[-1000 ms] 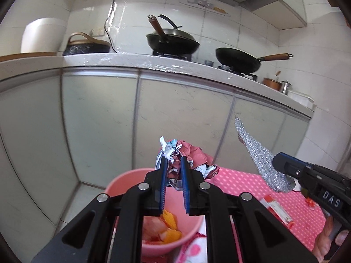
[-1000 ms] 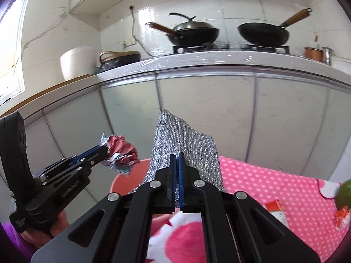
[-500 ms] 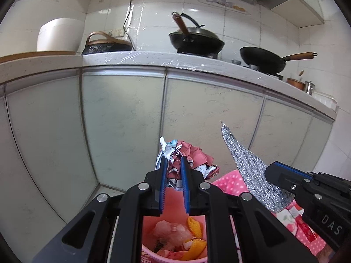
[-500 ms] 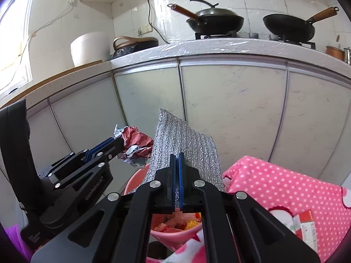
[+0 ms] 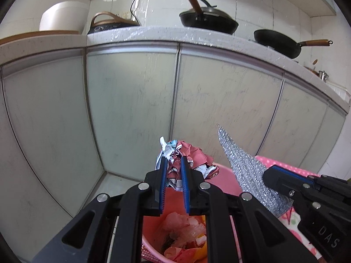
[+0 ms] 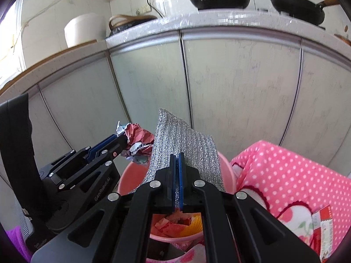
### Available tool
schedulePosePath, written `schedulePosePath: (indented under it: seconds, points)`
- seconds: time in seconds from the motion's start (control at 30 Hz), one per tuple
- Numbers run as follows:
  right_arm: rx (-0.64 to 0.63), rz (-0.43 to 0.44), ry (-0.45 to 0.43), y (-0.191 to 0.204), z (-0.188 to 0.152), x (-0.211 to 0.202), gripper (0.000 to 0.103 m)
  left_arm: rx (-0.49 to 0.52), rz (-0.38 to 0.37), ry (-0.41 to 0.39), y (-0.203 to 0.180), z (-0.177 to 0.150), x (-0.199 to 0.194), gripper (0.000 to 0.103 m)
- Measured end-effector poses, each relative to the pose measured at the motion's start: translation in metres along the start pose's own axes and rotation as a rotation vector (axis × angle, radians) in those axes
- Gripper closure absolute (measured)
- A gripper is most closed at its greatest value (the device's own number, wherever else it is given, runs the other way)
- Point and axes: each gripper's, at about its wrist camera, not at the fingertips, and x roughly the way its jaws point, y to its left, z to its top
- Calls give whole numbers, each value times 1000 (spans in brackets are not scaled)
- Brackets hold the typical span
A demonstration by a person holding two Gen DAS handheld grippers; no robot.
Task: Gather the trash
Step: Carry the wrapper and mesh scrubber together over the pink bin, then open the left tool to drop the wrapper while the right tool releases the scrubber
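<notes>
My left gripper is shut on a crumpled red and white wrapper, held above the pink bucket. The bucket holds orange and pink scraps. My right gripper is shut on a flat silver scouring cloth, which stands up over the same pink bucket. In the right wrist view the left gripper comes in from the left with the wrapper at its tip, just left of the cloth. In the left wrist view the right gripper enters at the right, with the cloth on it.
Pale cabinet doors stand close behind the bucket under a counter with two black pans, a cooker and a white pot. A pink dotted cloth covers the surface to the right, with a small packet on it.
Both grippers have moved left and down, from beside the bucket to over it. More of the bucket's inside shows now. Each still holds its piece.
</notes>
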Motion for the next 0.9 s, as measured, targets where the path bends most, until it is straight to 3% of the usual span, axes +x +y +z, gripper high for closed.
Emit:
schedulePosePath:
  seconds: [0.4,0.9]
  points:
    - [43,-10,129,-18,-20,48,101,12,-1,152,-1,-34,48,91]
    - [39,-21,205,-21,-31,72,101,20,8,236,-2,-48,71,84]
